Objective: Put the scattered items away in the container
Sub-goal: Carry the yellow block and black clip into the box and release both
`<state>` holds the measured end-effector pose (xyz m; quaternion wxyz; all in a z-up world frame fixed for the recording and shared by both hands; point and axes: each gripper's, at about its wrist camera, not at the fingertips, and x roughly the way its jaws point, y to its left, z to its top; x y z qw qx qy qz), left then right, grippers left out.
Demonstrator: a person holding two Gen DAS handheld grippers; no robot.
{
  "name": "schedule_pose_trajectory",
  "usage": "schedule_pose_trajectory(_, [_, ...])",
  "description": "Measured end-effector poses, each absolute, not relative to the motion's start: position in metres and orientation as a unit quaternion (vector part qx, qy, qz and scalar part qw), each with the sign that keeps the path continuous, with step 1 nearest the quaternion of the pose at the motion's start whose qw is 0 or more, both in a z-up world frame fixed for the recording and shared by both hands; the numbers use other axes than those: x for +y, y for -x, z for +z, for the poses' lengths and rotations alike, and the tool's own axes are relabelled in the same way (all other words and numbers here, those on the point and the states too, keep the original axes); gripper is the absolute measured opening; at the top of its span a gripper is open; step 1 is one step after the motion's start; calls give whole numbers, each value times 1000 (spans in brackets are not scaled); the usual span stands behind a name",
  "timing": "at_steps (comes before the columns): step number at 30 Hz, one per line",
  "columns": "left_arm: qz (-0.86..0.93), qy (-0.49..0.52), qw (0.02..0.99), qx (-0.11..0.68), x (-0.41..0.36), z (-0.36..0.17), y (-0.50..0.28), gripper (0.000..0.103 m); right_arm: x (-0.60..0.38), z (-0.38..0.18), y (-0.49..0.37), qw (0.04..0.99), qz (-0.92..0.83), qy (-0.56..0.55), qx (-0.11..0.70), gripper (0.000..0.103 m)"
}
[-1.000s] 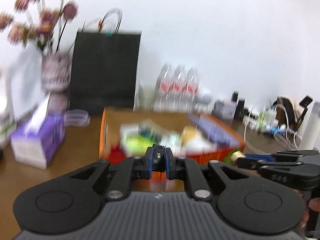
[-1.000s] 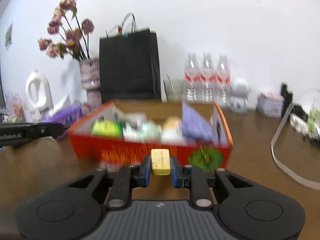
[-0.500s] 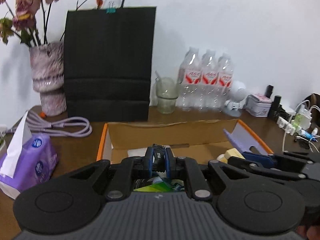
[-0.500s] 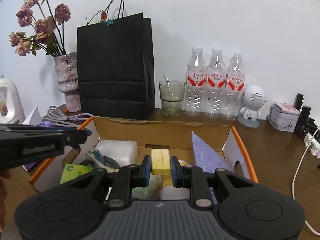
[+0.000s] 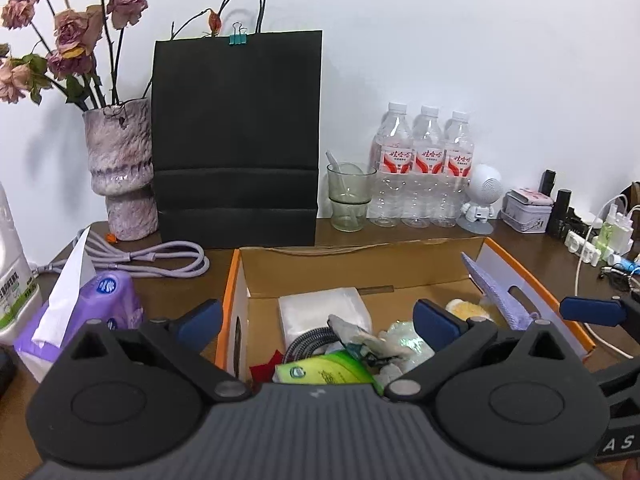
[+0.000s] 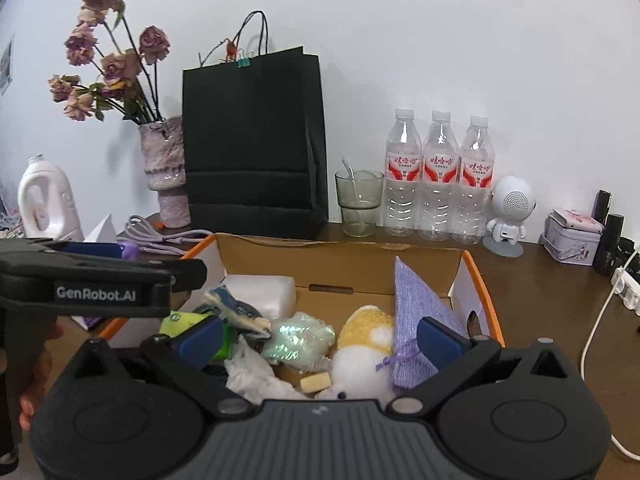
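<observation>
Now both claws gape; yellow block dropped

Both the left hand-held gripper and right hand-held gripper have just opened wide over the box; the yellow block now lies inside.

both views sharp, bright even light, soft shadows on wall, fisheye bending edges, dark vignette corners

The open brown box with orange edges sits on the bench. Inside lie a small yellow block, a purple pouch, a white pack and a green packet.
</observation>
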<state>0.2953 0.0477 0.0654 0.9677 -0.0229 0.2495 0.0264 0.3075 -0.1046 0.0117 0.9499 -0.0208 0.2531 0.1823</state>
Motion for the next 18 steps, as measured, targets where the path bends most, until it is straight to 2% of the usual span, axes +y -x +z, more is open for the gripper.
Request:
schedule_pose_trajectory(11, [12,43,970,237,58,65,-241,103,-122,3,-256,948,197,35,249,103])
schedule_pose_trajectory(18, [19,33,959,279,55,24,-201,103,-137,-25,-228,942,188,60,271,103])
